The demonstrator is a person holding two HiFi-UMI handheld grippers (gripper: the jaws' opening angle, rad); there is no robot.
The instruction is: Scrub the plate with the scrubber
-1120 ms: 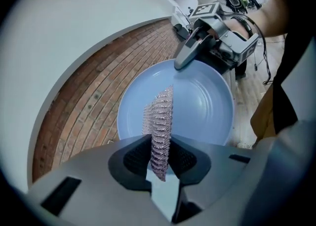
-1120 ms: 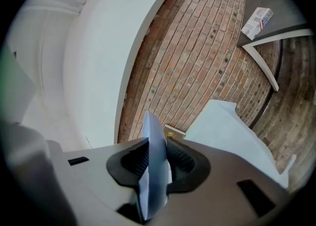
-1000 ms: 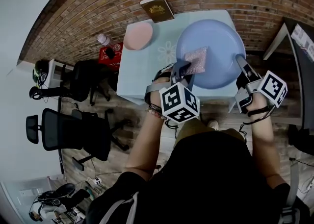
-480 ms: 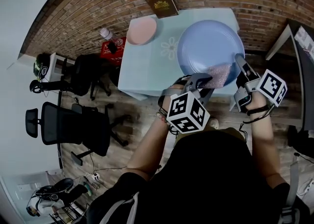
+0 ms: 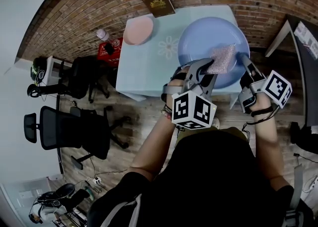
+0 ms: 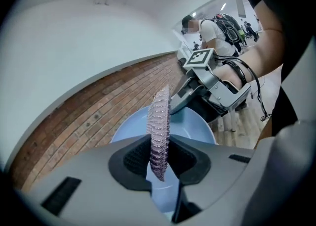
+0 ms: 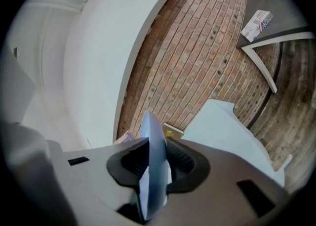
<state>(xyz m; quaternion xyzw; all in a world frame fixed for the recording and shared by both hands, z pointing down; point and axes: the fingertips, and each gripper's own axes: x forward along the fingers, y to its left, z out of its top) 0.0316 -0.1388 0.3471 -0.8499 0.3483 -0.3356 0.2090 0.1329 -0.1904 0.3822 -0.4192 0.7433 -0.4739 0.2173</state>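
A large pale-blue plate (image 5: pixel 208 42) is held over the light-blue table (image 5: pixel 149 67). My right gripper (image 5: pixel 245 62) is shut on its right rim; in the right gripper view the plate's edge (image 7: pixel 150 160) stands upright between the pads. My left gripper (image 5: pixel 211 64) is shut on a pinkish glittery scrubber (image 5: pixel 222 58), which lies against the plate's near right part. In the left gripper view the scrubber (image 6: pixel 159 131) sticks up edge-on between the pads, with the blue plate (image 6: pixel 190 126) and the right gripper (image 6: pixel 205 84) beyond it.
A small pink plate (image 5: pixel 138 30) and a brown book (image 5: pixel 158 2) lie at the table's far side. A red item with a bottle (image 5: pixel 108 47) sits left of the table. Black office chairs (image 5: pixel 74 126) stand on the wooden floor at the left. A brick wall runs behind.
My left gripper has carried the scrubber from the plate's middle down to its near edge and then up to the right side. The right gripper and the plate have stayed nearly still.
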